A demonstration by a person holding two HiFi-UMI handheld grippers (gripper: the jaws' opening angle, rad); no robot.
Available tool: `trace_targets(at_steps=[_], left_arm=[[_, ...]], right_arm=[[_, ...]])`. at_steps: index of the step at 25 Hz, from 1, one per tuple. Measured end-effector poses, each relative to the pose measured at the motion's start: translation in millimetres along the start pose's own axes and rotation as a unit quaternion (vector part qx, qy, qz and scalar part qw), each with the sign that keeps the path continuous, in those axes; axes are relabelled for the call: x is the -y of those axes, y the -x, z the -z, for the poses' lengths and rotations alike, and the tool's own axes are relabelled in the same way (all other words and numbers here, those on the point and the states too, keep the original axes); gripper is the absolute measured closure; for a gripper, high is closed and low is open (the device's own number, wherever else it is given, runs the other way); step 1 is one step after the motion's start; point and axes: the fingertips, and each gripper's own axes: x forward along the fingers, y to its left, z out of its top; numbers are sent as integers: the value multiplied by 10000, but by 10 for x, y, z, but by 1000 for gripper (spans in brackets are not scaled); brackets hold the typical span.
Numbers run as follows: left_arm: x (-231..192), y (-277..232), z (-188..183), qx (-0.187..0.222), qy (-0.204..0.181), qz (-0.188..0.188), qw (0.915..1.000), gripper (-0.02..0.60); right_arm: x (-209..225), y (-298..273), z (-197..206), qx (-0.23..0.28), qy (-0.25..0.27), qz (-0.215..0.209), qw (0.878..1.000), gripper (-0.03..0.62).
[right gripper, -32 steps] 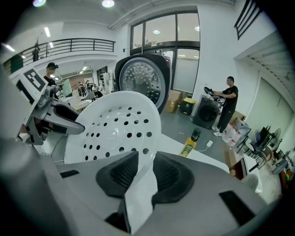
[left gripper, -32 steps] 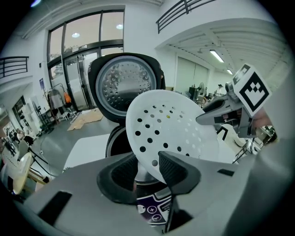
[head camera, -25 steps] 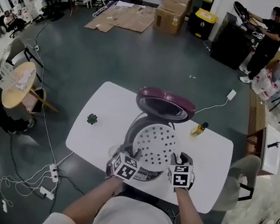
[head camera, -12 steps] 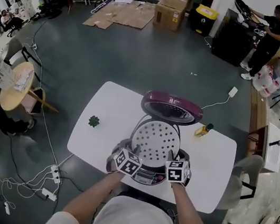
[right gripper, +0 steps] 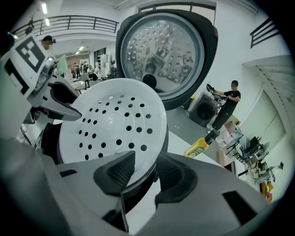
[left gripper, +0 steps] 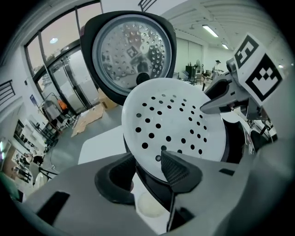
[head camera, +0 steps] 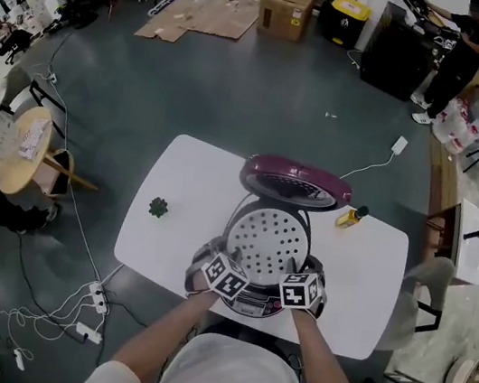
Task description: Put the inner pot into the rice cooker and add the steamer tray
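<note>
The white perforated steamer tray point(head camera: 266, 239) lies in the mouth of the open rice cooker point(head camera: 247, 304), under its raised purple lid point(head camera: 296, 183). My left gripper point(head camera: 230, 258) is at the tray's near left rim and my right gripper point(head camera: 303, 271) at its near right rim. In the left gripper view the tray point(left gripper: 173, 122) has its rim between the jaws of the left gripper point(left gripper: 147, 159). The right gripper point(right gripper: 145, 159) likewise straddles the tray point(right gripper: 110, 124) rim. Both pairs of jaws have just been opening, and a gap shows at the pads. The inner pot is hidden beneath the tray.
The cooker stands on a white table point(head camera: 170, 220). A small green object point(head camera: 158, 207) lies to its left, and a yellow bottle point(head camera: 348, 217) stands at the back right. A white cable runs off the far edge. Chairs and floor cables surround the table.
Both grippers have come down towards the cooker with the tray, which has sunk from a raised, tilted pose into the cooker's mouth. The jaws stand wider apart.
</note>
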Motion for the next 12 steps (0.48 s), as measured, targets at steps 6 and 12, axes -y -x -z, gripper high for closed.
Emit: trace_targets(at_steps=[6, 12], left_arm=[[-27, -104, 54, -185, -211, -112, 9995, 374], [-39, -180, 61, -257, -534, -227, 9980, 330]], right_arm=[[-12, -85, 24, -133, 127, 88, 9998, 427], [19, -156, 35, -332, 245, 162, 9990, 418]])
